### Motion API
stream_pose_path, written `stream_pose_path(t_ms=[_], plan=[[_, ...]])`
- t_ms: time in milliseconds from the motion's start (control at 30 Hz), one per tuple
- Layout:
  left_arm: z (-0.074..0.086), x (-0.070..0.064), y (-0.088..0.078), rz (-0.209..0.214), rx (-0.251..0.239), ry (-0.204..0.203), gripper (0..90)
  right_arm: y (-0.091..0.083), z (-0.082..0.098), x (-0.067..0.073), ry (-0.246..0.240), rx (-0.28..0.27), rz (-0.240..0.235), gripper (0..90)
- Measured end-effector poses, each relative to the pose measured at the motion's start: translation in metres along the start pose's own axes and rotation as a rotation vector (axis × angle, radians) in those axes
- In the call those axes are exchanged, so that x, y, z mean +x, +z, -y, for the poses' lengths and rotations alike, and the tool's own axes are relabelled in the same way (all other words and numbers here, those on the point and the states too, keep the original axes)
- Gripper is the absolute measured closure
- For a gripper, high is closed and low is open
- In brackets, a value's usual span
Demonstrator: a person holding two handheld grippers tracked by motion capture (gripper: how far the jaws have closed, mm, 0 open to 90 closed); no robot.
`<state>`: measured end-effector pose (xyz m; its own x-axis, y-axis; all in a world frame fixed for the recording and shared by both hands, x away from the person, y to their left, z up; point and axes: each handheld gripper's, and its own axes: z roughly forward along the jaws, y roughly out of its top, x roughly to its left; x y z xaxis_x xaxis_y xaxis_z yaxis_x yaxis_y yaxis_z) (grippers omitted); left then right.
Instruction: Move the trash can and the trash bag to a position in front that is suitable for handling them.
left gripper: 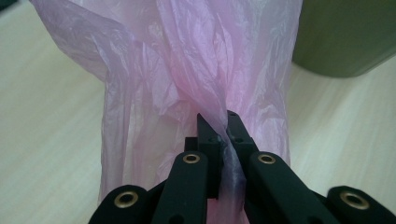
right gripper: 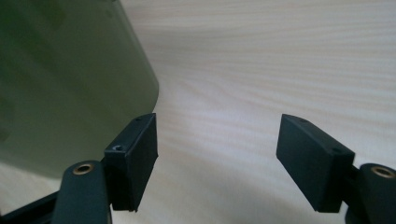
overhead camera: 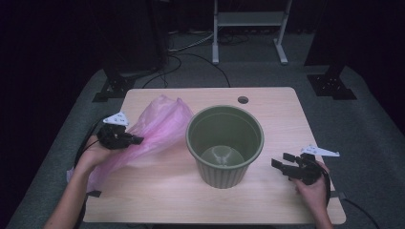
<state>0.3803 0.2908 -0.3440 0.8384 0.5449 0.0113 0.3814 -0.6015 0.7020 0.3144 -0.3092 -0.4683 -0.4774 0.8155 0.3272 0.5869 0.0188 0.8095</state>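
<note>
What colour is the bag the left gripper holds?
Translucent pink; the bag shows best in the left gripper view.

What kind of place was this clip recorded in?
Probably a lab or studio set up for recording, not a home: a lone light wooden table on grey carpet, dark surroundings, black equipment stands, loose cables and a white metal frame behind.
</note>
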Motion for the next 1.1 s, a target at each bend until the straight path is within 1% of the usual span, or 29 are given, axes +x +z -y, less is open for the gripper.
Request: stream_pose_path(t_ms=[33,67,100,167,200,300,400,433,567,600,700,767,800,833,1000,1033,1100], plan=[[-0.004,-0.001,-0.007,0.003,-0.016,0.002,87.8,0.004,-0.005,-0.001,-0.002,-0.007,0.003,28.3],[-0.008,-0.002,-0.011,0.005,-0.029,0.004,87.7,0.008,-0.009,-0.001,0.007,-0.008,-0.001,27.7],[-0.009,-0.003,-0.014,0.005,-0.033,0.006,87.8,0.012,-0.012,-0.001,0.01,-0.008,-0.004,27.7],[-0.017,-0.005,-0.023,0.005,-0.053,0.019,87.8,0.019,-0.018,0.0,0.003,-0.007,0.001,27.7],[-0.021,-0.006,-0.027,0.008,-0.056,0.026,87.8,0.023,-0.021,0.0,-0.003,-0.006,0.004,27.8],[-0.035,-0.008,-0.036,0.003,-0.058,0.047,87.7,0.036,-0.032,0.004,-0.012,-0.013,-0.005,27.8],[-0.049,-0.011,-0.045,0.005,-0.077,0.066,87.7,0.048,-0.042,0.009,-0.029,-0.022,-0.011,27.8],[-0.055,-0.012,-0.048,0.008,-0.088,0.068,87.7,0.051,-0.045,0.01,-0.029,-0.027,-0.014,27.8],[-0.076,-0.02,-0.057,0.018,-0.12,0.104,87.8,0.062,-0.052,0.014,-0.03,-0.045,-0.029,27.8],[-0.082,-0.022,-0.058,0.023,-0.129,0.111,87.7,0.064,-0.053,0.016,-0.03,-0.042,-0.036,27.8],[-0.096,-0.029,-0.061,0.026,-0.138,0.139,87.7,0.07,-0.056,0.022,-0.055,-0.04,-0.058,27.8],[-0.104,-0.033,-0.064,0.035,-0.151,0.152,87.8,0.072,-0.057,0.027,-0.064,-0.037,-0.074,27.9],[-0.109,-0.036,-0.065,0.042,-0.161,0.157,87.8,0.073,-0.057,0.028,-0.07,-0.037,-0.076,30.3],[-0.113,-0.038,-0.066,0.047,-0.168,0.164,87.8,0.073,-0.057,0.03,-0.079,-0.036,-0.075,30.8],[-0.133,-0.051,-0.066,0.078,-0.187,0.214,87.7,0.073,-0.056,0.031,-0.077,-0.036,-0.085,31.4],[-0.14,-0.056,-0.065,0.092,-0.192,0.229,87.7,0.073,-0.056,0.031,-0.079,-0.036,-0.085,31.6],[-0.15,-0.062,-0.062,0.111,-0.199,0.249,87.7,0.074,-0.055,0.033,-0.079,-0.035,-0.09,31.7]])
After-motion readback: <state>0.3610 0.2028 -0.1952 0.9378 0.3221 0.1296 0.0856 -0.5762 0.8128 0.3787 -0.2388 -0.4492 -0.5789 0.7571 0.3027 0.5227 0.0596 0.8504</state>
